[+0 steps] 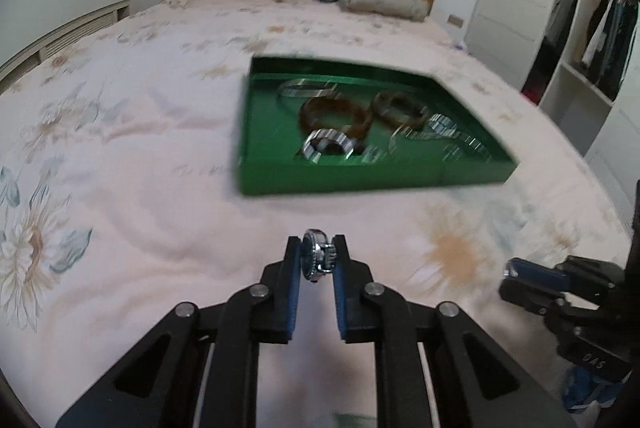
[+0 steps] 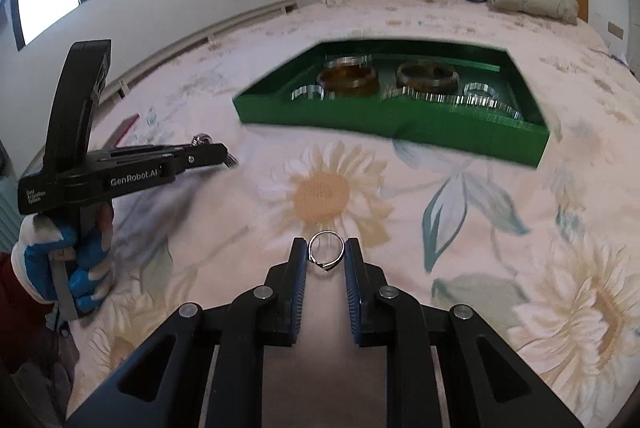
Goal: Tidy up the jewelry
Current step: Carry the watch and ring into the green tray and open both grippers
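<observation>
A chunky silver ring point(image 1: 318, 255) is pinched between the nearly closed pads of the left tongs point(image 1: 317, 257), and a thin silver ring point(image 2: 326, 253) is clamped edgewise in the narrowly parted right tongs point(image 2: 326, 254), both held clear above the bed point(image 2: 460, 228). The green tray point(image 1: 360, 180), already loaded with bangles and bracelets, lies ahead of both tongs. Each ring is best carried over the near wall, lowered to a bare patch of the tray floor and only then released, so that neither is dropped or rolls away
</observation>
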Tool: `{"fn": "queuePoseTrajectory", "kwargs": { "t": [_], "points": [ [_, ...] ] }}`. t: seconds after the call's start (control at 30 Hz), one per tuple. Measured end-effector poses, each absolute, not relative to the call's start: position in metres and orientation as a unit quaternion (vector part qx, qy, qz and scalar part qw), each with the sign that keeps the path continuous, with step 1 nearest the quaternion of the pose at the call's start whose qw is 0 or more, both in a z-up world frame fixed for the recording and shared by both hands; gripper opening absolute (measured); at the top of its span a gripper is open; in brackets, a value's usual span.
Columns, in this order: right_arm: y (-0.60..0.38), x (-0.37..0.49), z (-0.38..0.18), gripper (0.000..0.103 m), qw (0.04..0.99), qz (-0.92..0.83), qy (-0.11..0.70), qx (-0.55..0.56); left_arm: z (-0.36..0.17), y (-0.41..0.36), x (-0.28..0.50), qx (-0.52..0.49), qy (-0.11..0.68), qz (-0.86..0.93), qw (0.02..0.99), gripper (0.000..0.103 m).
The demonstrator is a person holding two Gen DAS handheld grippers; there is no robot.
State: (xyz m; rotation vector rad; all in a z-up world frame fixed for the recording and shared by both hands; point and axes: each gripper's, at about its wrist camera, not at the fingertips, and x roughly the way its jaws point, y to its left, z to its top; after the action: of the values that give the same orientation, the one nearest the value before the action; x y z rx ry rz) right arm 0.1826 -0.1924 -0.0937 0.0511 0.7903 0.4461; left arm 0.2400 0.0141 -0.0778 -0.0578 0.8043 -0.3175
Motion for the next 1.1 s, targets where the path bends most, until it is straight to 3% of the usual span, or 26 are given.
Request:
{"fn": "queuePoseTrajectory", "kwargs": {
  "t": [0.37, 0.63, 0.97, 1.03, 1.1],
  "points": [
    [-0.211, 0.253, -0.035, 0.019, 0.930, 0.175, 0.322, 0.034, -0.036, -0.033, 0.306, -0.044, 0.371, -0.192, 0.908, 0.014],
    [-0.231, 0.313, -0.072, 0.019, 0.919, 0.119, 0.376, 0.027, -0.075, -0.081, 0.344, -0.013, 0.417, -0.196, 0.887, 0.014],
    [-0.242, 0.327, -0.096, 0.019, 0.903, 0.093, 0.419, 0.025, -0.096, -0.093, 0.357, -0.006, 0.437, -0.187, 0.880, 0.016],
    [-0.244, 0.325, -0.095, 0.021, 0.904, 0.093, 0.417, 0.028, -0.093, -0.093, 0.352, 0.000, 0.430, -0.185, 0.884, 0.019],
    [-0.246, 0.323, -0.094, 0.032, 0.905, 0.093, 0.415, 0.034, -0.086, -0.093, 0.346, 0.007, 0.420, -0.177, 0.890, 0.030]
  ]
}}
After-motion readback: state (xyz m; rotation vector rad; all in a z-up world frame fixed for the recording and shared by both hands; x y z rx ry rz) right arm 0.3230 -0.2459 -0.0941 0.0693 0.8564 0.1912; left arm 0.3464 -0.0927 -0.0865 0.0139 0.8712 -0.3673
